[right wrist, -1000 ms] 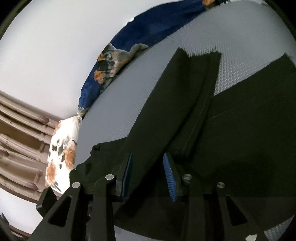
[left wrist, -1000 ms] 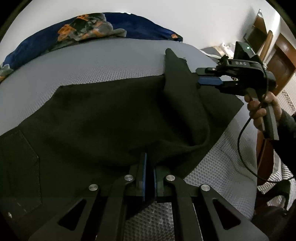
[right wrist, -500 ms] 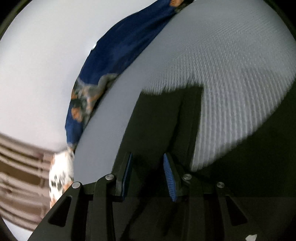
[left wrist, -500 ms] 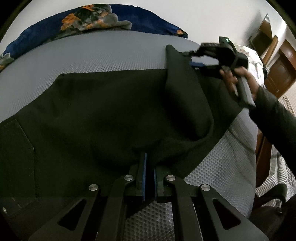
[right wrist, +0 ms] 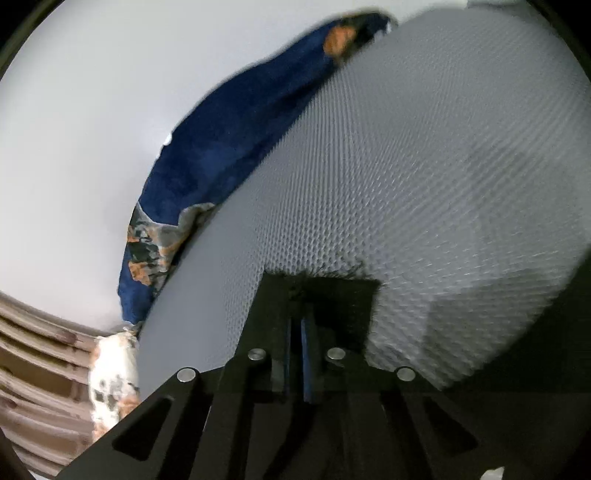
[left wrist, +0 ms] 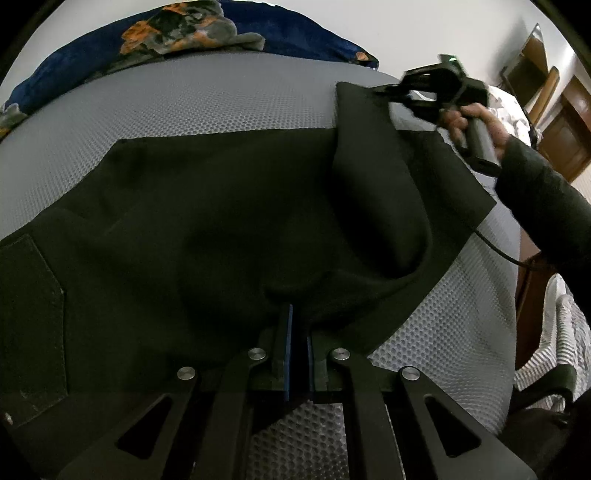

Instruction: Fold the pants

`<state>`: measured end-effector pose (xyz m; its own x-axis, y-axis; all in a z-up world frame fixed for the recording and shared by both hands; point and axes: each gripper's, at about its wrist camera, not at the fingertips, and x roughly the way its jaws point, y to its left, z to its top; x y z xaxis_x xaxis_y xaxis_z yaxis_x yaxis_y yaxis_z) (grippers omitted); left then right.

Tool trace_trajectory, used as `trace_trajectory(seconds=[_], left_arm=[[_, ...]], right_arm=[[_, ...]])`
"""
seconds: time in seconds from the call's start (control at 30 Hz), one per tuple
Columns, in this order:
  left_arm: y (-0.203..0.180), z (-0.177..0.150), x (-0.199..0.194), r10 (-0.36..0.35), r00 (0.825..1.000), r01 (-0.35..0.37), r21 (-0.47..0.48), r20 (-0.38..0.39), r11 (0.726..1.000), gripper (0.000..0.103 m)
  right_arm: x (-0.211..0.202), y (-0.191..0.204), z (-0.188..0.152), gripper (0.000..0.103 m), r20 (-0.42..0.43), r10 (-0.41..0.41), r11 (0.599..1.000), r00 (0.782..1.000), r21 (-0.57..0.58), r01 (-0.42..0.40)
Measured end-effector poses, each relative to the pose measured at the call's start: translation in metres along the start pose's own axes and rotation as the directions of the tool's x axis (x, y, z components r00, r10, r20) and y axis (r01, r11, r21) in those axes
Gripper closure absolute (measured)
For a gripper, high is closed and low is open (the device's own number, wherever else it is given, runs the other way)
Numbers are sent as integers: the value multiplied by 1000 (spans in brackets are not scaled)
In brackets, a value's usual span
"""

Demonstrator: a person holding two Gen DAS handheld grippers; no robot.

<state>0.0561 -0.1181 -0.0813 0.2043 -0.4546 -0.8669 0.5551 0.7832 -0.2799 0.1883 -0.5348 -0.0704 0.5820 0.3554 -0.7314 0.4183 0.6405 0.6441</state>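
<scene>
Black pants [left wrist: 207,221] lie spread on a grey mesh mattress [left wrist: 221,99]. One leg end [left wrist: 373,177] is folded back over the rest and stands raised at the far right. My left gripper [left wrist: 298,325] is shut on the near edge of the pants. My right gripper [left wrist: 391,94] is at the far hem of the raised leg. In the right wrist view my right gripper [right wrist: 297,325] is shut on that frayed hem [right wrist: 332,288], with the mattress [right wrist: 424,166] beyond.
A blue floral blanket [left wrist: 207,26] lies along the far edge of the mattress by a white wall; it also shows in the right wrist view [right wrist: 236,140]. A floral pillow [right wrist: 110,373] and wooden furniture [left wrist: 565,125] stand to the sides.
My right gripper was open around the leg; it slid along to the hem and shut on it. The left gripper kept its hold and did not move.
</scene>
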Motion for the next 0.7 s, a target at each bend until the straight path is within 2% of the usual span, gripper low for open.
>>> trace_trajectory(seconds=[0.07, 0.17, 0.27, 0.33, 0.53, 0.6, 0.7], left_arm=[[-3, 0, 1, 10, 1000, -10, 12, -2, 1000, 97], [-9, -2, 3, 29, 1000, -29, 46, -3, 999, 97], [-17, -5, 6, 50, 999, -49, 88, -9, 995, 96], [-23, -6, 9, 77, 997, -76, 123, -5, 990, 94], [-35, -8, 14, 113, 994, -111, 201, 3, 973, 92], [-38, -8, 15, 121, 993, -119, 221, 5, 968, 91], [-34, -9, 13, 126, 992, -123, 231, 0, 965, 90]], right_arm=[[-28, 3, -3, 99, 43, -34, 999, 999, -41, 36], [-82, 1, -15, 99, 119, -135, 984, 984, -100, 147], [-133, -19, -36, 99, 177, -236, 960, 956, -112, 258], [-158, -38, -55, 100, 184, -304, 941, 935, -97, 325], [-171, -92, -100, 100, 131, -434, 897, 891, -25, 441], [-167, -99, -107, 100, 121, -449, 892, 885, 0, 453], [-175, -100, -111, 101, 152, -458, 885, 876, -12, 465]])
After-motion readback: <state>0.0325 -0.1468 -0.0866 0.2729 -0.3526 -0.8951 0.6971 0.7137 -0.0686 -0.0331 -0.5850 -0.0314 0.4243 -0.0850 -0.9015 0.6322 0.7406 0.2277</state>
